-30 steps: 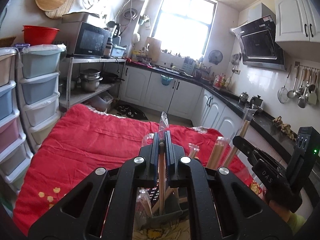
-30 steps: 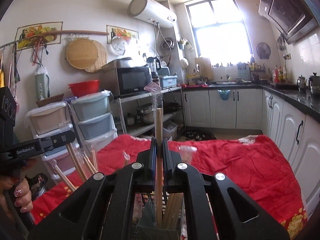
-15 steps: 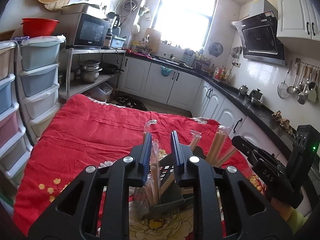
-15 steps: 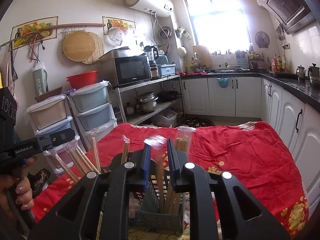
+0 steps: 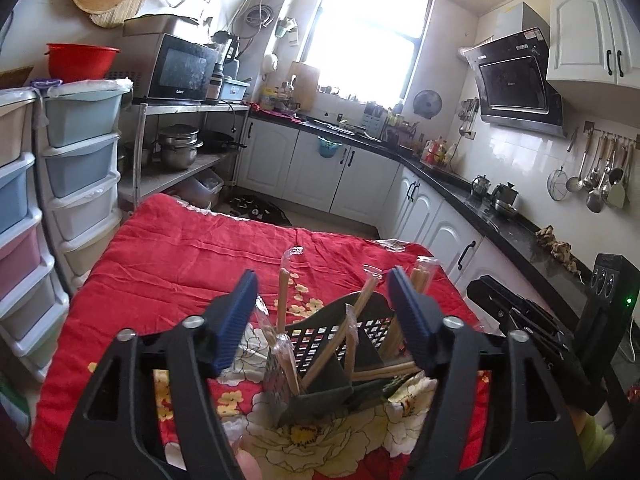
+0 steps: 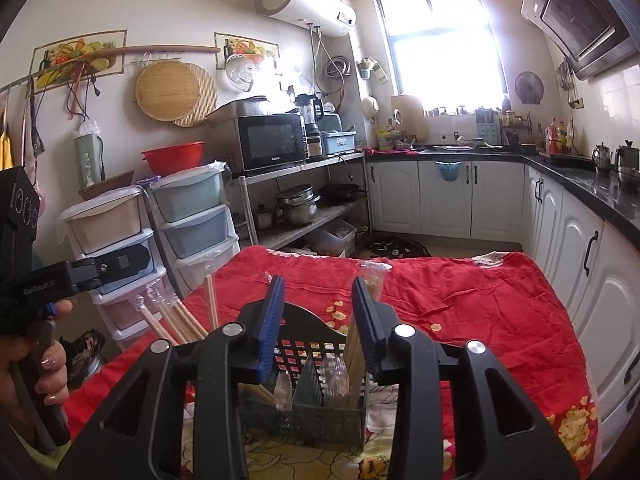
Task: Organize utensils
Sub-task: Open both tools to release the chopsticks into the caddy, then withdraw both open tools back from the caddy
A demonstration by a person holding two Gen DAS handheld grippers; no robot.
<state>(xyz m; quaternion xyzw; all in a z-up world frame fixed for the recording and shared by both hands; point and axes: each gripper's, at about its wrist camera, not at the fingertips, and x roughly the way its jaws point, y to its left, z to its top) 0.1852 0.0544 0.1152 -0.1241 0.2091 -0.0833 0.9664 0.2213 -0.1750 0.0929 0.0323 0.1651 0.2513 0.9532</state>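
A dark perforated utensil holder (image 5: 332, 364) (image 6: 308, 408) stands on the red flowered cloth (image 5: 192, 264) (image 6: 460, 300). Several wrapped wooden chopsticks (image 5: 283, 300) (image 6: 354, 344) lean in its compartments. My left gripper (image 5: 322, 312) hovers just above and behind the holder, its jaws opening wide, nothing pressed between the blue pads. My right gripper (image 6: 318, 312) hovers over the holder too, jaws opening, nothing between them. The right gripper's body (image 5: 532, 320) shows at the right of the left wrist view. The left gripper's body (image 6: 48, 280), held by a hand (image 6: 44, 364), shows at the left of the right wrist view.
Stacked plastic drawers (image 5: 80, 160) (image 6: 192, 216) and a metal shelf with a microwave (image 5: 180, 68) (image 6: 272, 142) and pots stand beyond the table's left side. White cabinets (image 5: 432, 224) with a black counter run along the right. Red cloth stretches bare beyond the holder.
Both grippers let go of the chopsticks they pinched; those now stand in the holder. Both pairs of jaws spread apart, the left wider, and both grippers drew back slightly from the holder.
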